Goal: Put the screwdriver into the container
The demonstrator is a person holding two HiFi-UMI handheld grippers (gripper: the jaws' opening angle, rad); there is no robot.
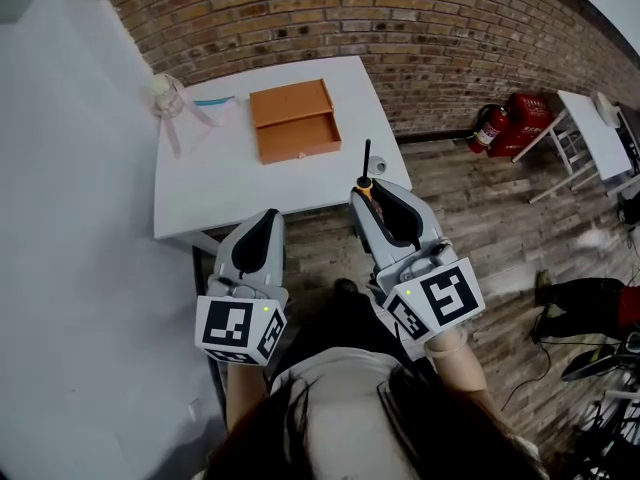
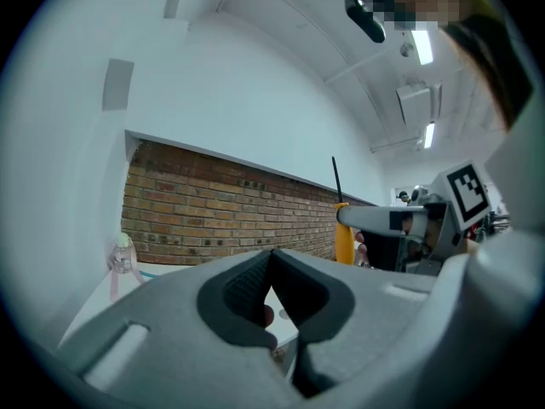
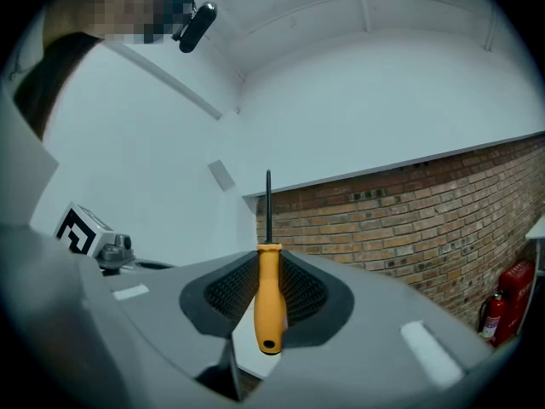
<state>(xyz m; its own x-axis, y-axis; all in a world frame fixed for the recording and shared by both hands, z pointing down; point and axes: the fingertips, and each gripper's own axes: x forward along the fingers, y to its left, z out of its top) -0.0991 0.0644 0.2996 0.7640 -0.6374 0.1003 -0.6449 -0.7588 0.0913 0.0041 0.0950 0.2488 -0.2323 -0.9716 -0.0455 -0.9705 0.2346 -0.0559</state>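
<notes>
My left gripper and right gripper are pale grey, with black fine-ribbed pads. Each carries a white cube printed with black square markers. The screwdriver has an orange-yellow handle and a black shaft. At upper centre of the head view, the container is orange-brown on a white table. The wall is red-brown brick with pale mortar. At right, the fire extinguisher is red, and the floor is grey-brown planks.

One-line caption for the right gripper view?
Right gripper clamps an orange-handled, black-shafted screwdriver upright before a red brick wall.
</notes>
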